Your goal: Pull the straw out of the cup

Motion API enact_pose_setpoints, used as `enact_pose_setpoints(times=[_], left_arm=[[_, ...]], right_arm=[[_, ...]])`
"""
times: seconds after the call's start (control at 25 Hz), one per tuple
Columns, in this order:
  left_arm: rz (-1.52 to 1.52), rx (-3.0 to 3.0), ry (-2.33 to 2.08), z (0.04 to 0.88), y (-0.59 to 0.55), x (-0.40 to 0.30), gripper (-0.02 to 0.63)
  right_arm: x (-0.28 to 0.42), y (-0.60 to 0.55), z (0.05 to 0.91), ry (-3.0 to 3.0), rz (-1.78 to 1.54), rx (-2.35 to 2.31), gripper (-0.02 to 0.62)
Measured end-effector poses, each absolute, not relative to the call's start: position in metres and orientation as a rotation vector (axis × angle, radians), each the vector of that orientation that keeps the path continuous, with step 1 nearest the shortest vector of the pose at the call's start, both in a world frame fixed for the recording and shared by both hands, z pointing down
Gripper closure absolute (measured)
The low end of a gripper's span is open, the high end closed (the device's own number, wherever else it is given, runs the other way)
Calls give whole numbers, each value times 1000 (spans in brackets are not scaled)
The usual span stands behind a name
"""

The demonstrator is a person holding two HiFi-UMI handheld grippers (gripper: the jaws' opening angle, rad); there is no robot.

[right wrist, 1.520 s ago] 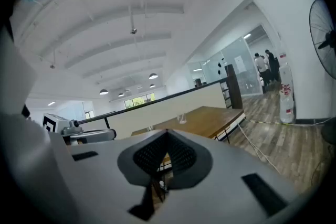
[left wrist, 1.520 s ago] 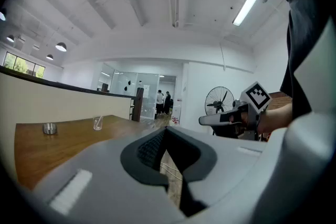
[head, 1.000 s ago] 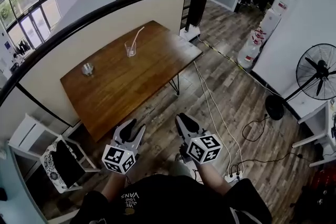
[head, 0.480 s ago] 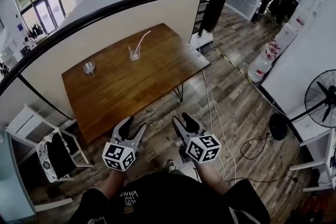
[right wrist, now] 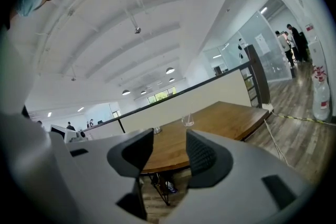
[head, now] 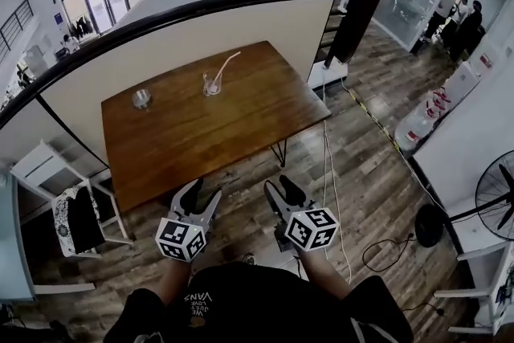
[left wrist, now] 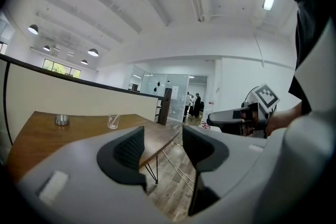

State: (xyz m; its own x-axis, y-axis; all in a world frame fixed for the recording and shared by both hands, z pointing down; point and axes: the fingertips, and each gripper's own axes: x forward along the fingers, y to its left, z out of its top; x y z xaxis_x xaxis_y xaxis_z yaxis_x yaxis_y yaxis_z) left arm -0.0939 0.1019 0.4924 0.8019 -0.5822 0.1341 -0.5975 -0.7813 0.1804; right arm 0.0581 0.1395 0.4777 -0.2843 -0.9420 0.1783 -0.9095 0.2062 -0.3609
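The wooden table [head: 193,140] stood lengthwise against a cream half-wall [head: 241,32] topped with a black rail. On the table's far side, close to that wall, the clear cup [head: 211,83] stood upright. The pale straw [head: 227,63] was in it, leaning out over the rim toward the table's right end. A small metal dish [head: 141,98] sat nearer the table's left end, apart from the cup.

The person stood off the table's near long edge, on the plank floor [head: 361,140], with both grippers held short of the table and touching nothing on it. The left gripper [head: 201,195] pointed toward the table with its jaws spread as wide as they would go. Nothing was between them, and its own view showed only the table's edge, a thin leg and floor through the gap. The right gripper [head: 281,189] was just beside it, its jaws likewise wide apart and empty, with the table's near edge showing between them. Both were well apart from the cup and straw.

By the table's left end stood a white chair [head: 36,177] with a dark patterned cloth [head: 72,222] over it. Pale cables [head: 325,165] trailed across the floor off the table's right end, and large water bottles [head: 422,124] stood further out that way. A few people [head: 462,8] stood well beyond the table's far right corner.
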Motion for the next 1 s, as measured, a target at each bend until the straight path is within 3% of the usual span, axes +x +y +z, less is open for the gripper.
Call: enact_pose_setpoints(times=[0.48, 1.0], left_arm=[[152, 2706, -1007, 505, 86, -68, 393], [156, 2743, -883, 512, -18, -15, 393]], right_arm=[[92, 111, 492, 2407, -697, -1740, 434], [131, 35, 503, 2350, -726, -1834, 434]])
